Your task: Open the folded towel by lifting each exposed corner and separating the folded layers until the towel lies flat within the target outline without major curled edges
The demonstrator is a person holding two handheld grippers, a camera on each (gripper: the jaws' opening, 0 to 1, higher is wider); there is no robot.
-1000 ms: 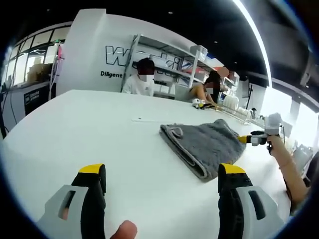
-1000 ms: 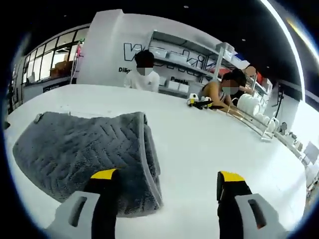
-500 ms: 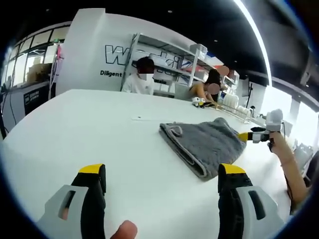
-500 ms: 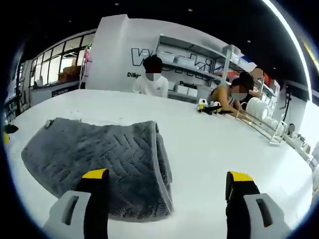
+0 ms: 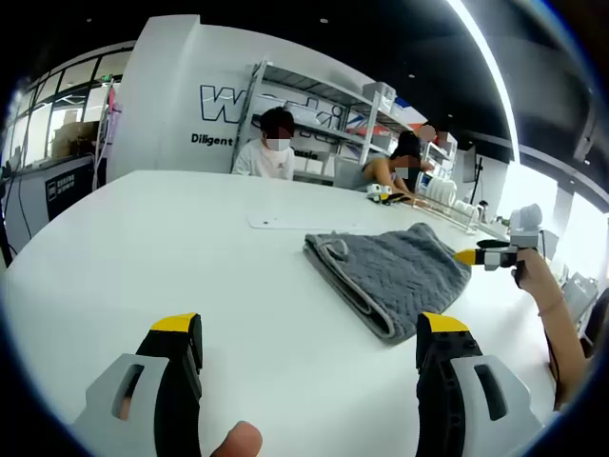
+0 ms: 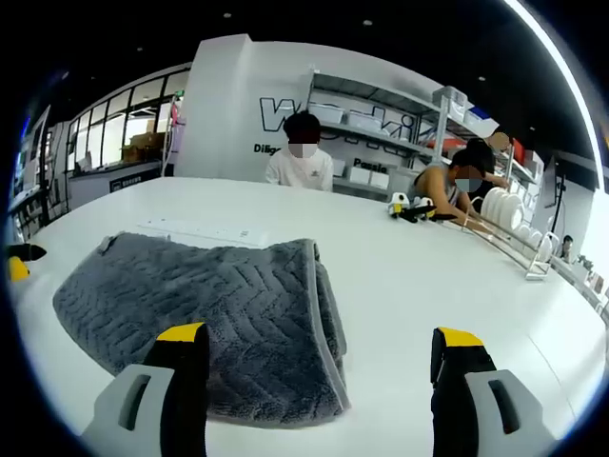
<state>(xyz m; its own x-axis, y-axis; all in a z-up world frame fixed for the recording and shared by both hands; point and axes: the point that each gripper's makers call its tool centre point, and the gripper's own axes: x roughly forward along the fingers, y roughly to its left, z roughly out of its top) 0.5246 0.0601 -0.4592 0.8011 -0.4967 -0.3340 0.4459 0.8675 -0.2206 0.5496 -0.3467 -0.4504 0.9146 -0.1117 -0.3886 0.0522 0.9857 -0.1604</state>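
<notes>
On the white tabletop (image 5: pixel 143 248) the folded grey towel (image 6: pixel 209 314) lies just ahead of the right tool (image 6: pixel 319 367), under its left jaw, and farther ahead-right of the left tool (image 5: pixel 309 354); both gape wide, holding nothing.

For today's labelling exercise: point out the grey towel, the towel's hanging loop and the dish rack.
grey towel (image 6: pixel 205 305), right gripper view, middle of its top layer.
hanging loop (image 5: pixel 337 250), left gripper view, on the loop.
dish rack (image 6: pixel 519 249), right gripper view, its wire rail.
</notes>
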